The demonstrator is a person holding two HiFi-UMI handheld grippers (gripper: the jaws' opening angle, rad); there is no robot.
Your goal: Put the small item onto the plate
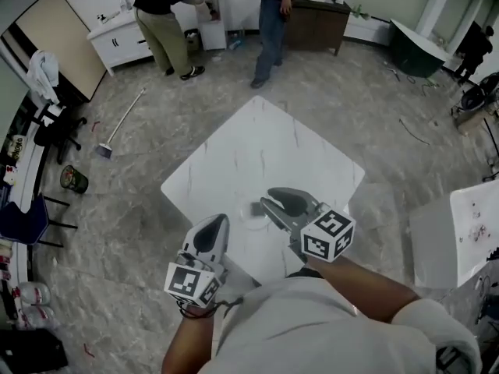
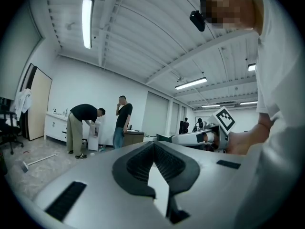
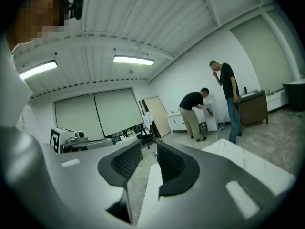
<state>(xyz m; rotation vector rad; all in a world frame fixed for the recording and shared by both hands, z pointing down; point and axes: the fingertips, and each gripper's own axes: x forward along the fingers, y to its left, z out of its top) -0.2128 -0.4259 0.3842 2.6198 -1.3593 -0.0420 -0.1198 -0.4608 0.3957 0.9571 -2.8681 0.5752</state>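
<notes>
- One broom point(image 1: 117, 127) lies on the grey floor at far left, its handle running up to the right.
- Two people stand at the back of the room. One point(image 1: 168, 22) bends at a white cabinet and the other point(image 1: 273, 22) stands upright just right of them.
- There are two tools, each with one marker cube.
- The left tool point(image 1: 217, 223) hovers over the near left edge of the table and points away from the person. In the left gripper view its jaws point(image 2: 153, 144) are clenched tip to tip with nothing between them.
- One white marble table point(image 1: 265, 146) sits corner-on like a diamond, and its top is almost bare.
- One small pale round thing point(image 1: 253, 211) lies flat on the table near its front. It is between the two tools and just beside the right tool's tips. It is too blurred to tell whether it is the plate or the small item, and no long axis or heading can be made out.
- The right tool point(image 1: 265, 202) points left and slightly away. In the right gripper view its jaws point(image 3: 148, 144) stand a narrow gap apart and are released, with only floor showing through.
- A second white table point(image 1: 475, 224) at the far right edge carries a few tiny specks.
</notes>
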